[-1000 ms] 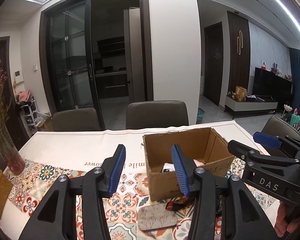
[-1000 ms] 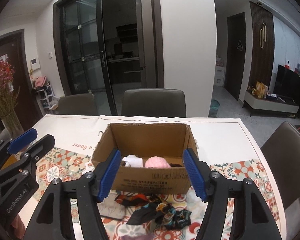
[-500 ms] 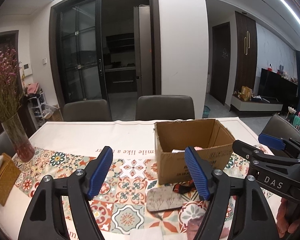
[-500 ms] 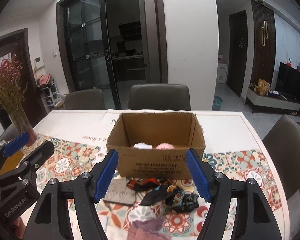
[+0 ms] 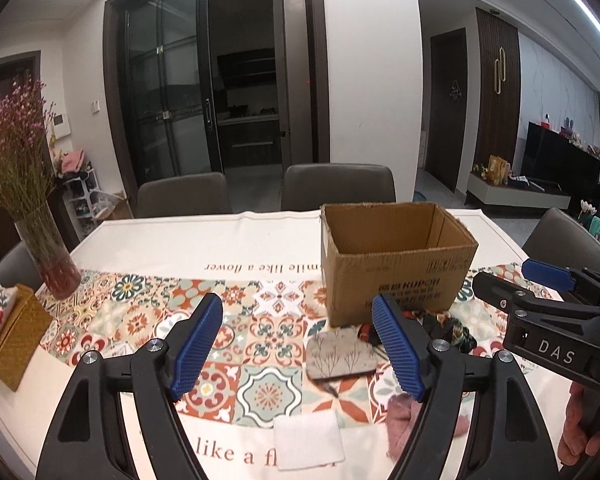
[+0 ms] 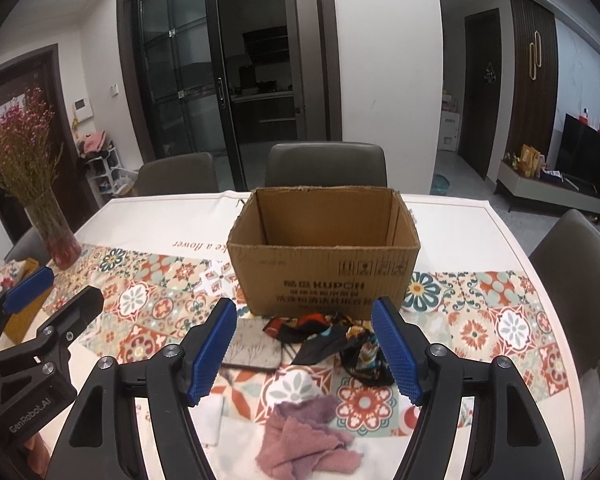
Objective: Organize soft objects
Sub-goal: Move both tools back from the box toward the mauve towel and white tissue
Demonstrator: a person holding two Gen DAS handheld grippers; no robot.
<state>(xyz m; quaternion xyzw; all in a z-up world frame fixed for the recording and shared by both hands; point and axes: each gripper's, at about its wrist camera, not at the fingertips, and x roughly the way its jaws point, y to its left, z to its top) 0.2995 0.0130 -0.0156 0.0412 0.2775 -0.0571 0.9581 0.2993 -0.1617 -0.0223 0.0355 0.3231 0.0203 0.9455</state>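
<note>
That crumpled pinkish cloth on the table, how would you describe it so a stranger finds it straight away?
Start at the open cardboard box in the middle of the table. Come toward the camera past the dark patterned scarf lying at the box's foot, to the white edge of the tablecloth. There lies the mauve-pink towel, fuzzy and bunched up, unlike the flat white square cloth beside it.

Cardboard box (image 6: pixel 324 268) walls off the far side (top open); scarf (image 6: pixel 332 336) fronts it.

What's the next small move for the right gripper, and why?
Probably lower the right gripper onto the pink cloth: its jaws are open and empty, the cloth lies loose just below them, nearer than the cardboard box.
</note>
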